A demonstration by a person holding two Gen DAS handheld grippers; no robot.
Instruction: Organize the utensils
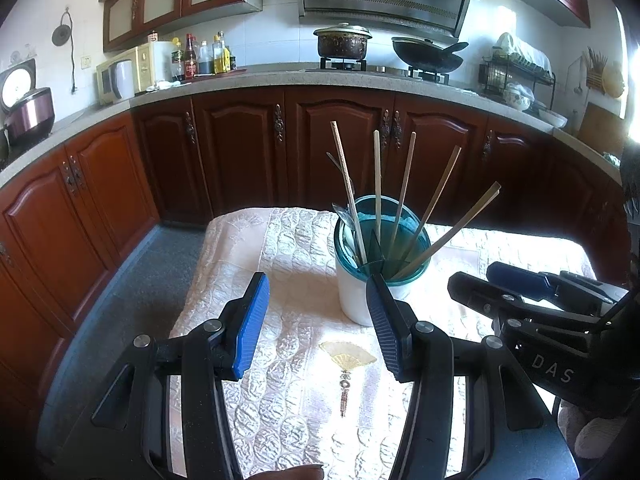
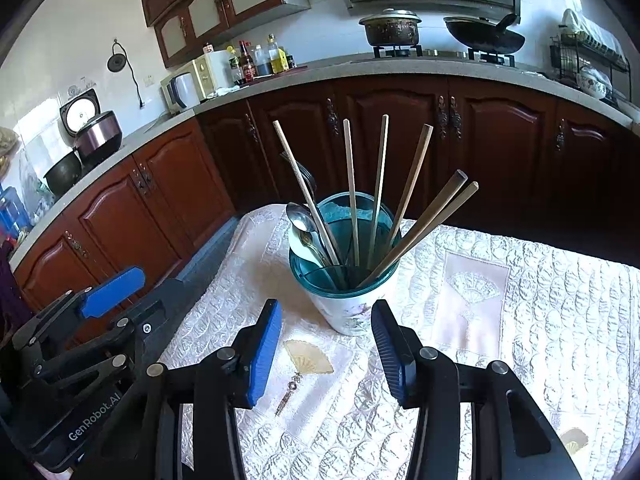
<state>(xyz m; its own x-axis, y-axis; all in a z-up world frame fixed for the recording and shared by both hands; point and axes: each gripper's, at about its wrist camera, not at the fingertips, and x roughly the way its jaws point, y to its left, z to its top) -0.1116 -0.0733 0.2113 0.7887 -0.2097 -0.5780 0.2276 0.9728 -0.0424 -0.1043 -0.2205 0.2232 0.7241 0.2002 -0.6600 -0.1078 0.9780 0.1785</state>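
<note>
A white utensil holder with a teal rim point(image 1: 356, 292) point(image 2: 352, 308) stands on a quilted cream tablecloth point(image 1: 280, 264) point(image 2: 520, 320). Several wooden chopsticks point(image 1: 406, 178) point(image 2: 378, 184) lean upright in it, with metal spoons point(image 2: 302, 220) and a fork at its left side. My left gripper point(image 1: 316, 322) is open and empty just in front of the holder. My right gripper point(image 2: 326, 344) is open and empty, also just short of the holder. Each gripper shows in the other's view: the right one at the right in the left wrist view point(image 1: 520, 284), the left one at the left in the right wrist view point(image 2: 100, 308).
Dark wooden cabinets point(image 1: 240, 148) run under a grey counter point(image 1: 280, 78) behind the table. On the counter stand a pot point(image 1: 343, 42), a wok point(image 1: 428, 54), bottles point(image 1: 204, 56), a microwave point(image 1: 128, 74) and a dish rack point(image 1: 516, 72). Grey floor point(image 1: 132, 280) lies left of the table.
</note>
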